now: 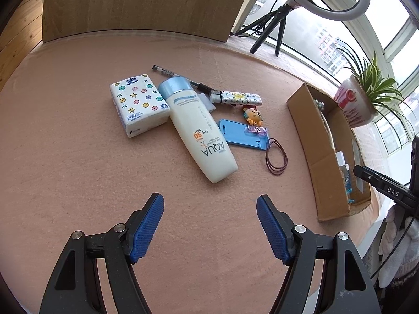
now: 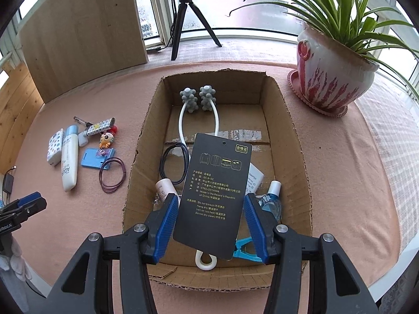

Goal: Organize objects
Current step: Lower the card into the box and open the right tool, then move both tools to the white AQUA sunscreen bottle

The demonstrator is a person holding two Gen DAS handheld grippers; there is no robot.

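Cardboard box [image 2: 288, 136], open at the top, sits on the pink-covered table [image 1: 78, 170] toward its right edge, just in front of the potted plant [image 2: 330, 73] at the window side. Inside it lie a white massager with grey knobbly balls [image 2: 199, 99] against the far wall, a dark cord loop [image 2: 174, 164], a small pale bottle [image 2: 165, 187], a blue-liquid bottle [image 2: 272, 198], a white adapter packet [image 2: 255, 178] and a blue clip [image 2: 244, 251] at the near wall.

Over the near half of the box hangs the right gripper [image 2: 209, 225], its blue pads pressed against both long edges of a black hang tag [image 2: 214, 196] with yellow printing (the tag stands tilted, its punched hole at the far end).

Toward the middle of the table, well apart from the box's left wall, the loose items lie in a cluster: a tissue pack [image 1: 138, 106], a cream sunscreen bottle [image 1: 199, 130] lying on its side just beside the pack and overlapping a pen [image 1: 180, 77], a patterned lighter-shaped case [image 1: 237, 97], a small cartoon figure [image 1: 252, 115], a blue card holder [image 1: 241, 134] and a pair of dark hair ties [image 1: 276, 157] nearest the box.

Nearer the table's front edge, the left gripper [image 1: 209, 222] hovers with its jaws spread wide and nothing between them, pointing at the bottle's base.

A ring light on a tripod [image 1: 275, 26] and a wooden board [image 1: 136, 5] stand along the far edge.
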